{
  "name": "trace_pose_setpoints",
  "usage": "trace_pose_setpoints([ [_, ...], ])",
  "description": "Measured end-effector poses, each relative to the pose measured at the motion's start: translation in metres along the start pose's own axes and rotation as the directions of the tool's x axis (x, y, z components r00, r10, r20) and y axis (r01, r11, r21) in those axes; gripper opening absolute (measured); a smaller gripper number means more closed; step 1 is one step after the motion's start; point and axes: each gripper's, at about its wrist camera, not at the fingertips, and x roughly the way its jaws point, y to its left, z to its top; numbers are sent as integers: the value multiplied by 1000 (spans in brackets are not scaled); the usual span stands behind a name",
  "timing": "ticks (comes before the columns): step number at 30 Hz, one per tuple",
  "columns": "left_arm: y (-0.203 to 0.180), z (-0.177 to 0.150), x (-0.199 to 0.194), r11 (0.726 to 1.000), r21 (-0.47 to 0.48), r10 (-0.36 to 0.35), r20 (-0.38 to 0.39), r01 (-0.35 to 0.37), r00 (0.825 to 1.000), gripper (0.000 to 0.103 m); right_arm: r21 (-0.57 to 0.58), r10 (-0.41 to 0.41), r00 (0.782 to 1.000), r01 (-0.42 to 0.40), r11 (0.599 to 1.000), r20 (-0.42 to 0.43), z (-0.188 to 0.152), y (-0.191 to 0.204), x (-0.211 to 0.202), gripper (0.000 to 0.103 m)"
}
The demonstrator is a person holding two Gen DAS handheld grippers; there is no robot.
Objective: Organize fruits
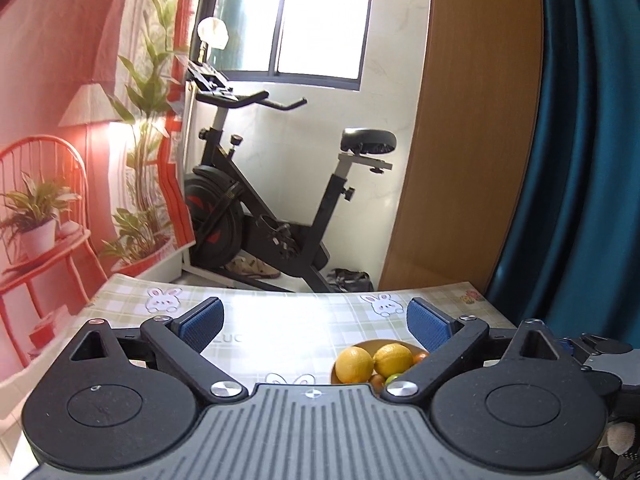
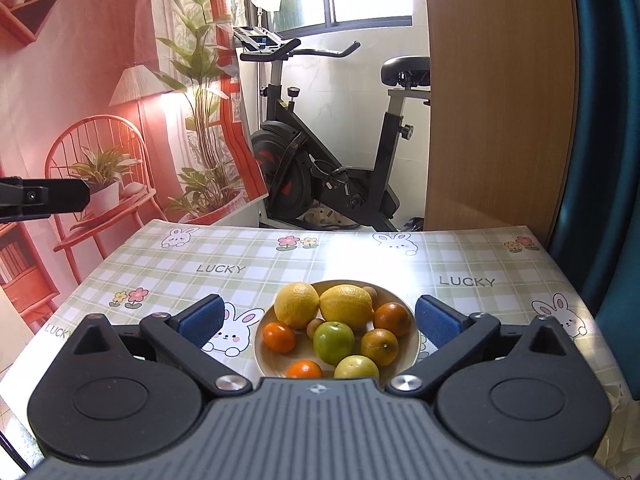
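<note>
A cream plate [image 2: 412, 344] sits on the checked tablecloth and holds two lemons [image 2: 347, 306], several oranges [image 2: 393, 319], a green apple [image 2: 333, 342], a yellow-green fruit [image 2: 356, 367] and small brown fruits. My right gripper [image 2: 318, 318] is open and empty, its blue pads either side of the plate, just short of it. My left gripper [image 1: 316, 322] is open and empty, raised to the left of the plate [image 1: 366, 345], where the lemons [image 1: 354, 364] show near its right finger. Part of the left gripper [image 2: 44, 199] shows at the left edge of the right wrist view.
The table [image 2: 240, 256] has a green plaid cloth with bunnies. Behind its far edge stand an exercise bike [image 2: 320, 176], a printed backdrop [image 2: 100, 120] at left, a wooden panel [image 2: 496, 100] and a teal curtain [image 2: 608, 120] at right.
</note>
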Motion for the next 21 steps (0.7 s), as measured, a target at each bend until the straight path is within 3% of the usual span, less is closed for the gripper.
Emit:
trace_pose_setpoints([
  [10, -3, 13, -38, 996, -3, 90, 47, -90, 995, 100, -5, 34, 996, -34, 999, 77, 20, 15, -39, 103],
  [21, -11, 16, -53, 993, 8, 113, 74, -114, 991, 100, 4, 39, 994, -39, 999, 99, 24, 17, -55, 103],
])
